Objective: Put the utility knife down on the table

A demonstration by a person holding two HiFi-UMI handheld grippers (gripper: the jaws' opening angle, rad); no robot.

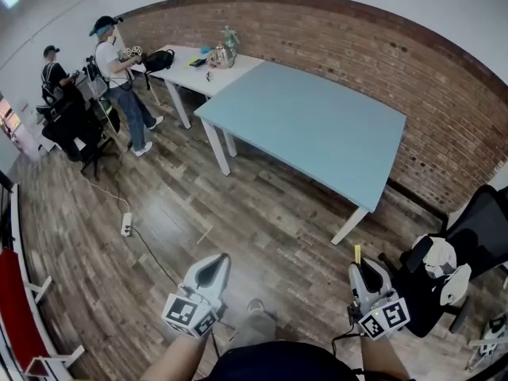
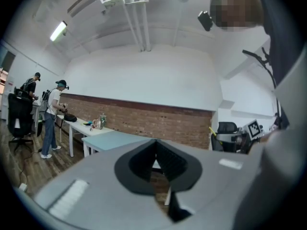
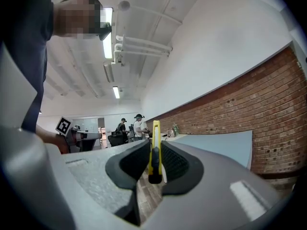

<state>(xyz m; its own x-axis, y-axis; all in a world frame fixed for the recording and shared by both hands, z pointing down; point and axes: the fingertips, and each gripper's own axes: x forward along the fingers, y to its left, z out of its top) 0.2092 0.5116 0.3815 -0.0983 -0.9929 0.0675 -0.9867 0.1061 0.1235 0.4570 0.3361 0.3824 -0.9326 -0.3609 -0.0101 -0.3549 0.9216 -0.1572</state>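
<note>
A yellow and black utility knife point(image 3: 154, 147) stands upright between the jaws of my right gripper point(image 3: 154, 163), which is shut on it. In the head view its yellow tip point(image 1: 357, 253) sticks up above the right gripper point(image 1: 367, 275), held low over the wooden floor, short of the light blue table point(image 1: 317, 125). My left gripper point(image 1: 210, 273) hangs at the lower left of that view. Its jaws point(image 2: 156, 166) are shut with nothing between them. The blue table shows far ahead in both gripper views.
A white table point(image 1: 198, 66) with bottles and small items joins the blue one at its far left. Two people point(image 1: 119, 78) stand by it near black chairs. A black office chair point(image 1: 468, 252) with white items is at my right. A power strip point(image 1: 126, 225) and cable lie on the floor.
</note>
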